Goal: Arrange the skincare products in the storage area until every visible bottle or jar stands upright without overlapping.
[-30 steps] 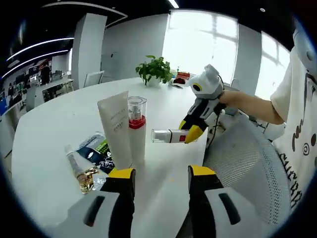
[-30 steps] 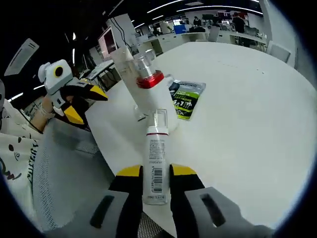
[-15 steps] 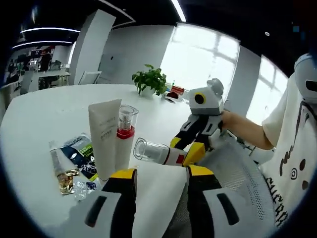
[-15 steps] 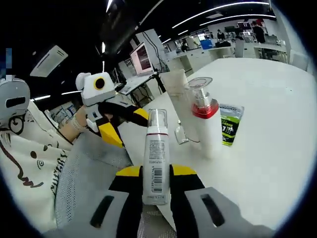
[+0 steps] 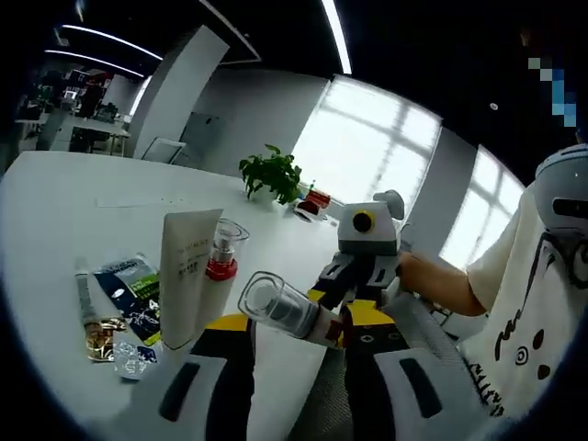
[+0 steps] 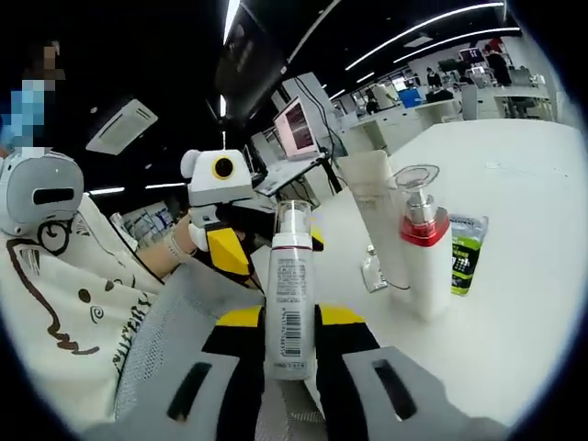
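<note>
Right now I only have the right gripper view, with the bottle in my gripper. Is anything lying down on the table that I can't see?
Observer: Yes. In the left gripper view a slim tube lies flat on the table, beside the blue sachet.
Operator: Is the left gripper carrying anything?
Observer: No. The left gripper has its jaws apart with nothing clamped. The bottle in the right gripper just crosses in front of them.
Operator: Anything further back?
Observer: A potted plant stands further off on the table.
</note>
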`<state>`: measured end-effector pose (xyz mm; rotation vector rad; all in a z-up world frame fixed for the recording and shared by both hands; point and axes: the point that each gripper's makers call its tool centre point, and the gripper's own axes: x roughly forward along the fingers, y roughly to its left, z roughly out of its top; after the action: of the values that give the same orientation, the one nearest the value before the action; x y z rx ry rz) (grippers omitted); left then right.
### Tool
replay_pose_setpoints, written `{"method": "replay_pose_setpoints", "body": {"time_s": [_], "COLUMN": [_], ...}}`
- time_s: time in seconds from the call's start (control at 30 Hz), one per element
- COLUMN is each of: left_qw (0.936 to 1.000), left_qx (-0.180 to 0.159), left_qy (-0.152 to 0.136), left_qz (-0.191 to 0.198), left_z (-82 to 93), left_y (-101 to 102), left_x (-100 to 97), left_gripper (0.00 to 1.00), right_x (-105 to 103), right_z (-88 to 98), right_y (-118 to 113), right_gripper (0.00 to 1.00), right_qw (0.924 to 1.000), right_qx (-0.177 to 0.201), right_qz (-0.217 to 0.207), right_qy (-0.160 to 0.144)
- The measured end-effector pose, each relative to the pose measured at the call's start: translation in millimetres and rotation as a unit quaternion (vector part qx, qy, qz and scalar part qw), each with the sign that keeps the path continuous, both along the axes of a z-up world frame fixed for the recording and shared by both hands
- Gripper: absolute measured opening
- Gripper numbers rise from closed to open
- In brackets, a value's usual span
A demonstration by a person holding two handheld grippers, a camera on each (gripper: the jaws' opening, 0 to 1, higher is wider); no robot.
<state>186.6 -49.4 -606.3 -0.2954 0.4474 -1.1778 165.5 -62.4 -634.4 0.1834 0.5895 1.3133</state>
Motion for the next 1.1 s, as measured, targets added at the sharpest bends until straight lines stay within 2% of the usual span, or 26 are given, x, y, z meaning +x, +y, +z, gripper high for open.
{"method": "replay_pose_setpoints", "body": {"time_s": [0.1, 0.3, 0.5, 0.63, 0.73, 0.83, 0.93, 1.1], "left_qw": [1.0000, 0.9998, 0.9999, 0.9998, 0.9990, 0.9982, 0.9971, 0.9943], "left_qx": [-0.007, -0.019, -0.003, 0.013, 0.042, 0.056, 0.073, 0.105], "left_qy": [-0.004, 0.006, 0.008, 0.008, -0.001, -0.007, -0.012, -0.019], "left_qz": [-0.005, -0.001, -0.006, -0.011, -0.018, -0.021, -0.019, -0.008], "left_z": [3.1, 7.5, 4.2, 2.9, -2.0, -5.2, -10.9, -20.0], "left_y": [-1.6, -2.4, -3.9, -6.3, -9.0, -12.0, -13.2, -14.0], "left_x": [0.2, 3.1, 4.8, 4.0, 1.7, 0.1, 0.3, 5.0], "left_gripper": [0.31, 0.27, 0.25, 0.22, 0.21, 0.20, 0.19, 0.19], "right_x": [-3.4, -3.8, -4.1, -3.6, -3.3, -1.8, 3.8, 12.7], "right_z": [3.9, 6.3, -2.1, -8.7, -18.5, -23.1, -31.1, -42.2], "right_y": [4.1, 7.6, 11.4, 11.8, 13.3, 14.8, 12.5, 11.0], "right_gripper": [0.20, 0.20, 0.20, 0.20, 0.20, 0.20, 0.21, 0.22], "right_qw": [0.9999, 0.9997, 0.9999, 0.9996, 0.9975, 0.9967, 0.9922, 0.9864], "right_qx": [0.012, 0.022, 0.002, -0.023, -0.061, -0.072, -0.110, -0.149], "right_qz": [0.009, 0.010, 0.011, 0.011, 0.016, 0.017, 0.010, -0.009], "right_qy": [-0.001, 0.001, 0.004, -0.008, -0.030, -0.031, -0.058, -0.070]}}
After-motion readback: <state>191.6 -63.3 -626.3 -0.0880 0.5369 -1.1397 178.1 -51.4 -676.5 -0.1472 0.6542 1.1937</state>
